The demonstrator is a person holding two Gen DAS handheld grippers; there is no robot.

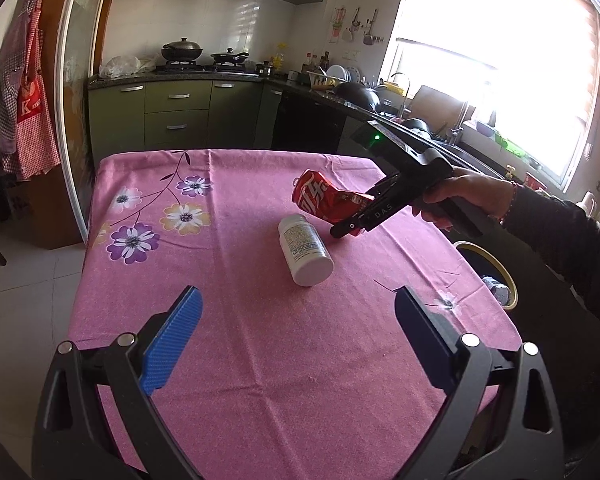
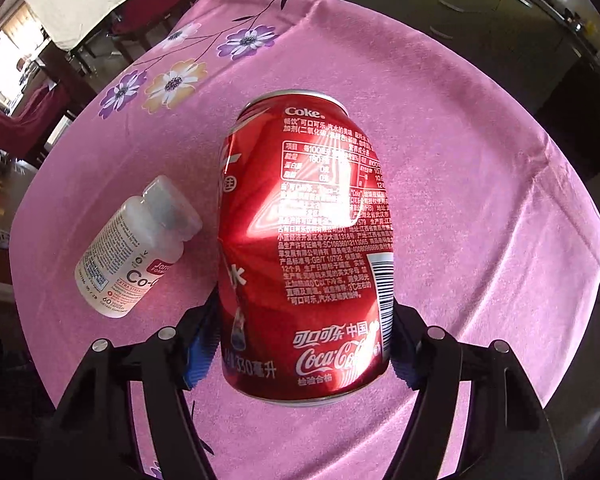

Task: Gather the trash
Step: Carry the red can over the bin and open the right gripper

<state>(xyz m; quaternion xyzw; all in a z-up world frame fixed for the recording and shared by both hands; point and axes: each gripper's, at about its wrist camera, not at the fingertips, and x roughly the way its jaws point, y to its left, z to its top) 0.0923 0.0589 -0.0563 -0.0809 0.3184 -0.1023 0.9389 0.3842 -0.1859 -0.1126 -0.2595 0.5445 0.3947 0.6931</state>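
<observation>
**Dented cola can pinched in right gripper above the table; left gripper spread and empty**

Left wrist view, nearest first. The left gripper [image 1: 296, 320] hangs over the near edge of the table [image 1: 260, 380], its 2 blue-padded fingers [image 1: 172, 344] spread wide with only cloth between them. The table wears a pink cloth printed with purple, white and yellow flowers toward its far left corner.

Mid-table, a white pill bottle [image 1: 304, 250] lies on its side, flat base toward the camera, label up. It touches nothing else.

Just beyond the bottle and to its right, the right gripper [image 1: 353, 216] comes in from the right edge, held by a hand [image 1: 445, 196] in a dark sleeve. Its fingers pinch a red cola can [image 1: 325, 196], crumpled in the middle, tilted, lifted clear of the cloth. Can and bottle sit near each other but apart.

Off the right edge of the table, lower down, a round bin [image 1: 495, 276] with a pale rim stands open; something crumpled and silvery shows inside.

Farther back: green kitchen cabinets, 2 dark pans on a stove, a bright window at right, a checked apron hanging at left.

Right wrist view. The can [image 2: 303, 248] fills the centre, lower end seated between the 2 fingers [image 2: 198, 352], pads pressing both sides, dented wall facing the lens. The pill bottle [image 2: 136, 248] lies on the cloth to the can's left, cap end toward the can.
</observation>
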